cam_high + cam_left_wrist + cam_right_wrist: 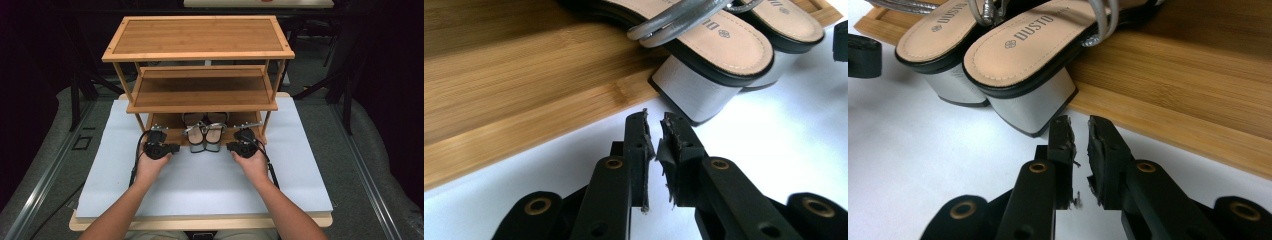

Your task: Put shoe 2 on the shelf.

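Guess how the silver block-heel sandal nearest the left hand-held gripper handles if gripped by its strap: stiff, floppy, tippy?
The silver block-heel sandal probably keeps its shape: the sole looks thick and the grey block heel solid. The thin silver straps look flexible, so it would likely swing heel-down. Pushed, it should slide rather than tip, since the heel is wide, though it overhangs the bamboo shelf edge.

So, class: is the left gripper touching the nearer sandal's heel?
Apart. The left gripper view shows white mat between the left gripper and the sandal's heel.
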Demonstrator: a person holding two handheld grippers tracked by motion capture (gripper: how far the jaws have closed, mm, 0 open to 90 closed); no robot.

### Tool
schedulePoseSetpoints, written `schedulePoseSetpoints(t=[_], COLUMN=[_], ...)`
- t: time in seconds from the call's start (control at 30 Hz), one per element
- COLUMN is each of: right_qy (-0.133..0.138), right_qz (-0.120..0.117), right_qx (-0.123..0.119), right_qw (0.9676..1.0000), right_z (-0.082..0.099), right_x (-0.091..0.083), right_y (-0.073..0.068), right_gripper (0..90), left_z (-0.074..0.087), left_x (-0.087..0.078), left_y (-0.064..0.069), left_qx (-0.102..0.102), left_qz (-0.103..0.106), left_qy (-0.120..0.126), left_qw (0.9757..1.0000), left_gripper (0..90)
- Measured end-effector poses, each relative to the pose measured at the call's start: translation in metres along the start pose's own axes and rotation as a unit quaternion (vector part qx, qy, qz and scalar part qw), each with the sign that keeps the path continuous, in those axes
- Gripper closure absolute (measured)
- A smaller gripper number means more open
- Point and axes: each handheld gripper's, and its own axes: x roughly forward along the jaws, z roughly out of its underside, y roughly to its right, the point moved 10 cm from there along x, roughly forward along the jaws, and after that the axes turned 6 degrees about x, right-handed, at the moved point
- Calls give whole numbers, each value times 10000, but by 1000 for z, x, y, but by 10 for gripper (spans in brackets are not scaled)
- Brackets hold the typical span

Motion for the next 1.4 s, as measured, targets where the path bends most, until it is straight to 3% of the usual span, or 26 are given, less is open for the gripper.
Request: schedulePoseSetpoints(t=[0.07,0.17,0.23,0.27,0.3,0.43,0.47,0.53,0.57,0.77,0.87,0.93,0.97,1.0,1.03,1.07,1.1,1.13,1.2,1.23,1.27,1.3,1.33,1.37,1.4], right_qy=[61,-23,-38,-100,-94,-32,-48,-3,-29,-140,-99,-73,-16,1,18,-52,5,77,141,123,153,258,257,300,209], right_qz=[101,-56,68,-146,-122,-7,-176,-76,-210,-258,-85,-216,39,-79,110,-454,-335,-63,-43,-414,-426,11,-192,-32,-548], right_qx=[-5,-8,-15,-13,-20,-85,-115,-123,-127,-176,-242,-282,-288,-251,-251,-207,-160,-96,-23,0,54,107,149,197,221], right_qw=[9999,10000,10000,9998,9999,10000,9998,9999,9997,9994,9996,9993,9996,9997,9996,9987,9993,9999,9999,9991,9990,9996,9994,9993,9980], right_z=[1,6,9,11,13,17,18,20,21,33,42,47,48,51,54,58,60,61,64,67,70,71,74,76,80], right_x=[-5,-12,-14,-17,-20,-30,-33,-38,-41,-53,-58,-61,-62,-64,-65,-67,-68,-68,-70,-72,-73,-72,-72,-73,-75], right_y=[3,3,6,3,4,5,3,5,3,4,8,8,12,12,16,10,13,18,21,17,18,25,23,27,21], right_gripper=[787,775,768,764,756,726,717,690,671,598,550,523,515,506,499,493,488,484,476,471,467,462,456,453,449], left_z=[2,5,8,9,10,15,17,21,23,37,46,52,56,59,63,67,70,73,79,82,84,87,89,92,94], left_x=[-7,-15,-20,-23,-26,-39,-42,-48,-51,-67,-76,-81,-84,-86,-89,-91,-92,-93,-94,-94,-94,-93,-92,-91,-89], left_y=[-1,-1,-2,-1,-1,-2,-3,-5,-6,-14,-18,-20,-20,-21,-23,-23,-25,-25,-26,-27,-27,-27,-27,-28,-28], left_qx=[28,89,105,102,117,68,82,41,33,-154,-217,-265,-298,-309,-318,-337,-342,-342,-407,-409,-414,-393,-392,-353,-359], left_qz=[7,21,36,71,91,162,162,198,217,234,211,209,210,200,165,145,114,89,86,71,65,38,41,41,33], left_qy=[28,44,49,53,53,124,124,149,161,336,386,418,425,426,417,417,401,400,385,382,361,342,319,296,287], left_qw=[10000,9999,9999,9999,9999,9998,9998,9997,9996,9990,9988,9986,9984,9984,9985,9985,9985,9986,9984,9984,9985,9986,9987,9989,9989], left_gripper=[790,771,742,723,706,657,643,602,577,482,458,448,446,443,441,439,436,434,428,425,420,414,409,404,399])
